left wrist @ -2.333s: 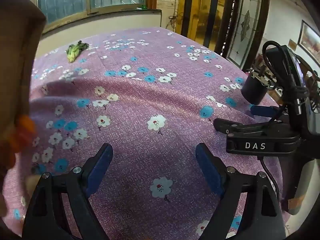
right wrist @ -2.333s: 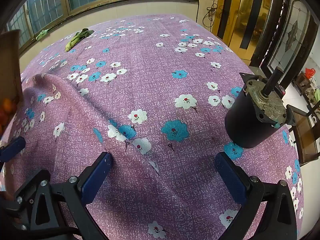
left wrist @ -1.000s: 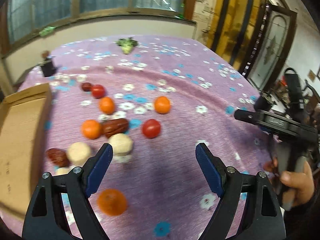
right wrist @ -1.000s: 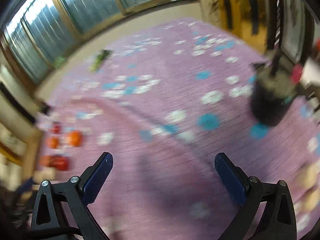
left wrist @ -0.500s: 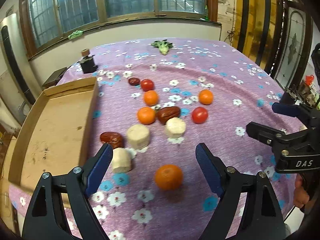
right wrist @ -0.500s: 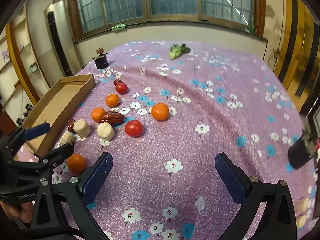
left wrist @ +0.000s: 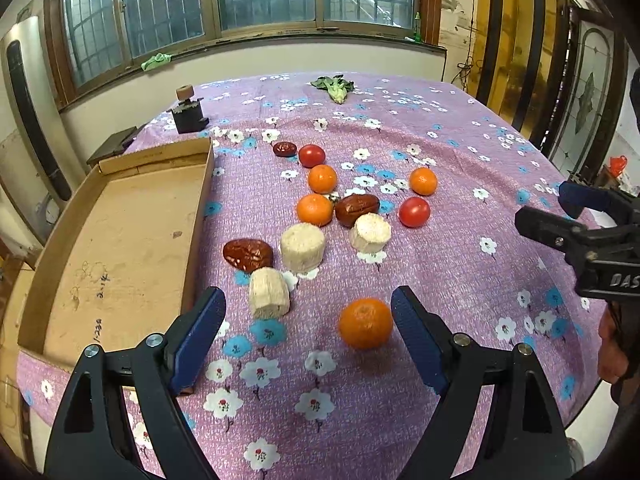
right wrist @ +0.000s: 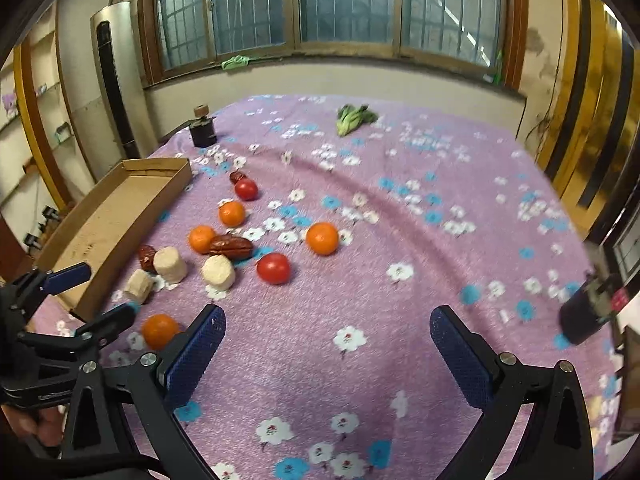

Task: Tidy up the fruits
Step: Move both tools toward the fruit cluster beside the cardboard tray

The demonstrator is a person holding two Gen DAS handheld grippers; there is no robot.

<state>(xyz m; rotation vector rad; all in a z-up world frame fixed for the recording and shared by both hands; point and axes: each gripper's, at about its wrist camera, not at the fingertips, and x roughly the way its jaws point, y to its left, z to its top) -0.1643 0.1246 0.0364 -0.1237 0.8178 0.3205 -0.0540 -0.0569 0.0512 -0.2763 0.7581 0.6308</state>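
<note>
Left hand-held gripper [left wrist: 308,320] open, empty, over purple floral-clothed bench [left wrist: 460,152]; round orange tangerine [left wrist: 365,323] just inside its right finger. Right hand-held gripper [right wrist: 328,340] open, empty. Shallow brown cardboard tray [left wrist: 120,232] left of scattered fruits.

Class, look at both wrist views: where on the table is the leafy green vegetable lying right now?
The leafy green vegetable lies alone at the far end of the purple floral tablecloth, near the window wall, well beyond the fruit cluster.

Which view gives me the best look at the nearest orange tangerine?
Left wrist: the nearest orange tangerine sits large and unobstructed between the open left gripper fingers. Right wrist shows it small, at the frame's left.
</note>
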